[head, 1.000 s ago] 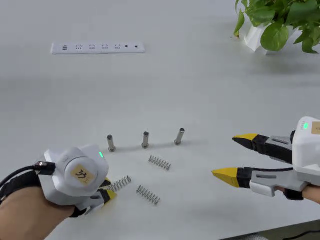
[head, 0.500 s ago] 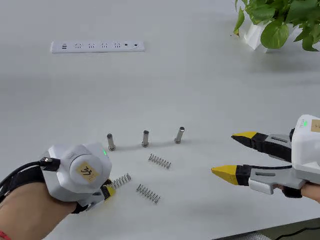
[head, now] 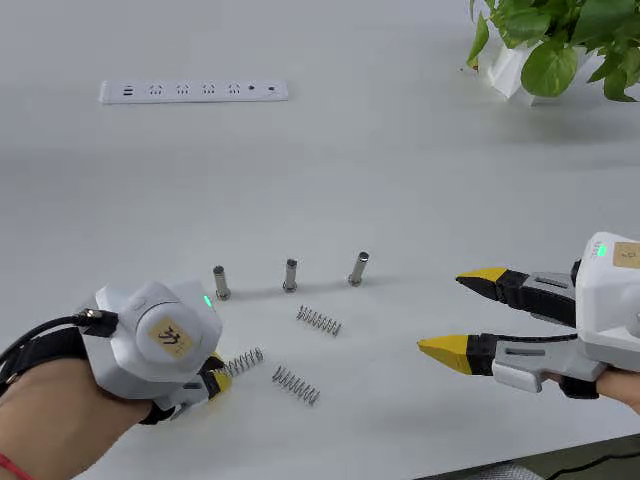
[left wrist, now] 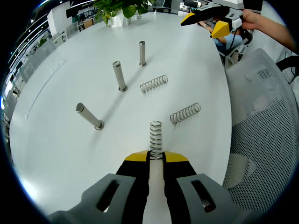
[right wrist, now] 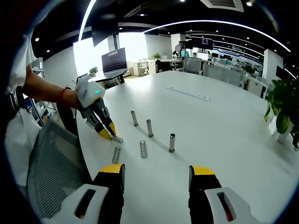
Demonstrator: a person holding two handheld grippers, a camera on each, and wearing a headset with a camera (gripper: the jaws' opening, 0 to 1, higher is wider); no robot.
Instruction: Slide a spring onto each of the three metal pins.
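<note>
All three pins stand bare in a row on the table: the left pin, the middle pin and the right pin. None carries a spring, so I judge the task to be at its very first step. The left tool is clenched on the near end of the first spring, whose free end points ahead of the jaws. Whether it is lifted off the table I cannot tell. The second spring lies loose just in front of the middle pin, and the third spring lies beside the held one. The right tool hovers well apart from the parts, jaws spread wide, holding nothing. All three springs are left to thread.
</note>
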